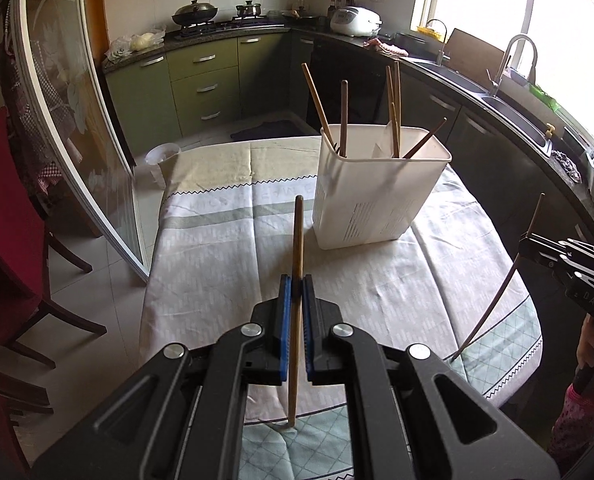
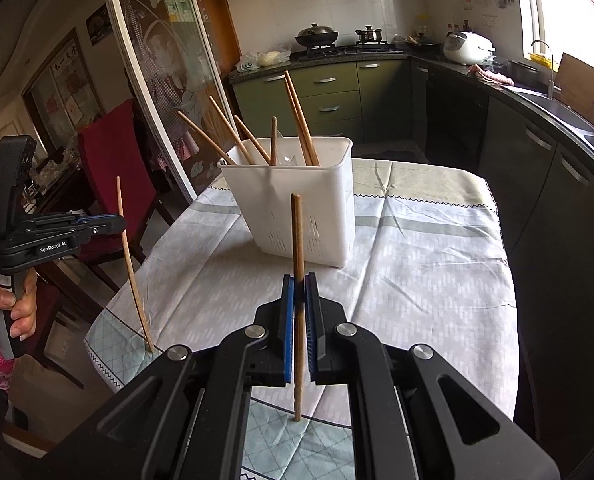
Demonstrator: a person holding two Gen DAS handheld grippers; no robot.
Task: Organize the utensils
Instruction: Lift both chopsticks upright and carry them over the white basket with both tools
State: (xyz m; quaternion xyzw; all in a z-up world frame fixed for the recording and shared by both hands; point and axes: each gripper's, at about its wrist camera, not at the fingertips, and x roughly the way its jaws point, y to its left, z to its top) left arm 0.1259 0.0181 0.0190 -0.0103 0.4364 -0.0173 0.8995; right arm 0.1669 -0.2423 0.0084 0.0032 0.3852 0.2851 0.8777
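Observation:
A white utensil holder (image 1: 377,188) stands on the table with several wooden chopsticks (image 1: 343,116) leaning in it; it also shows in the right wrist view (image 2: 297,204). My left gripper (image 1: 296,286) is shut on a wooden chopstick (image 1: 297,240), held upright with its lower tip on the tablecloth. My right gripper (image 2: 299,286) is shut on another wooden chopstick (image 2: 297,236), also upright with its tip on the cloth. Each gripper appears in the other's view, the right one (image 1: 523,240) at the table's right edge, the left one (image 2: 121,224) at the left edge.
The table carries a pale patterned tablecloth (image 1: 225,264). A red chair (image 1: 9,232) and a glass sliding door (image 1: 77,120) are to the left. Dark kitchen counters with a sink (image 1: 509,108) curve around the right and back. A white bin (image 1: 161,156) stands beyond the table.

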